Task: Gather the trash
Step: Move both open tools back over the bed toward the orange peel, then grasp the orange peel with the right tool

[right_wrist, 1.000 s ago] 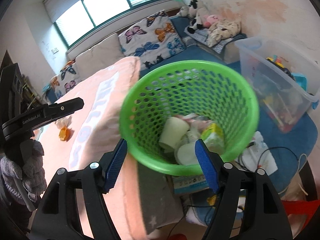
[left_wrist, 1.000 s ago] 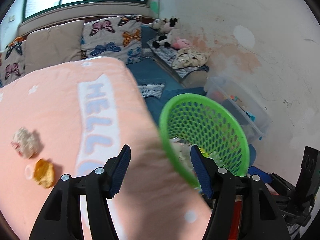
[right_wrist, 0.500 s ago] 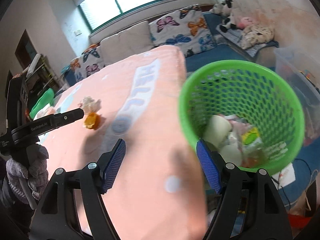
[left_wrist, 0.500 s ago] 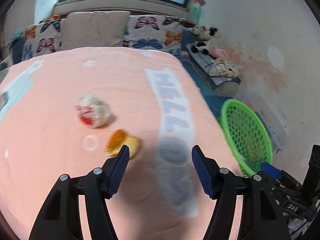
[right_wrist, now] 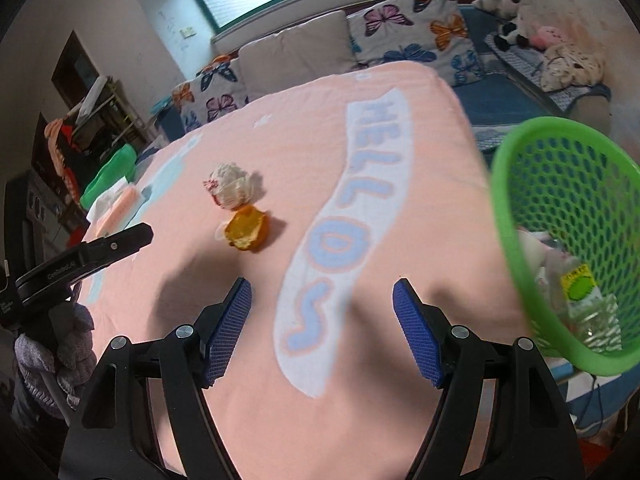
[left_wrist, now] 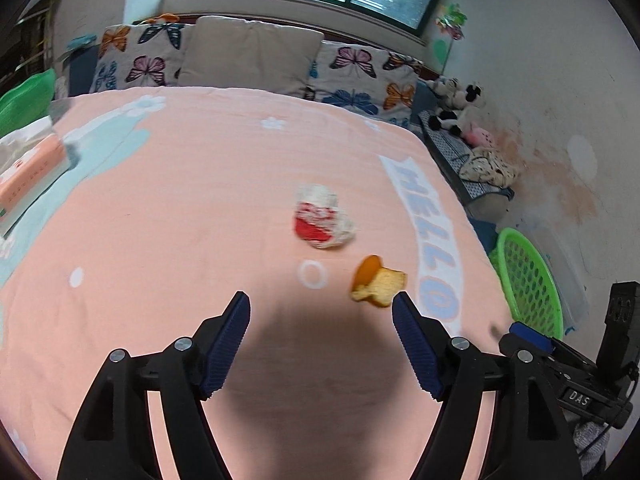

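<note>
- An orange peel (left_wrist: 378, 282) lies on a pink bed cover (left_wrist: 200, 208), orange rind on one side and pale inner side on the other. A crumpled wrapper (left_wrist: 322, 218), white with red print, lies just beyond it, near but apart.
- In the left wrist view the peel sits just ahead of the left gripper (left_wrist: 321, 318), close to the tip of its right-hand jaw rather than centred between the two. The wrapper is farther ahead, nearer the middle line.
- The left gripper's jaws are opening, with nothing between them but bare cover.
- The peel's long axis cannot be told for sure; it looks roughly as wide as it is long.
- In the right wrist view the peel (right_wrist: 246, 232) and wrapper (right_wrist: 230, 186) lie well ahead and to the left of the right gripper (right_wrist: 322, 306), whose jaws stand apart and empty over the printed word HELLO.
- The left hand looks the nearer of the two, so it is probably the one to pick up the peel.
- A green basket (right_wrist: 568, 240) stands off the bed's right edge, with trash already inside.
- A tissue box (left_wrist: 28, 168) rests at the far left of the bed.
- Butterfly cushions (left_wrist: 360, 76) line a window wall; soft toys (left_wrist: 456, 108) lie to the right.
</note>
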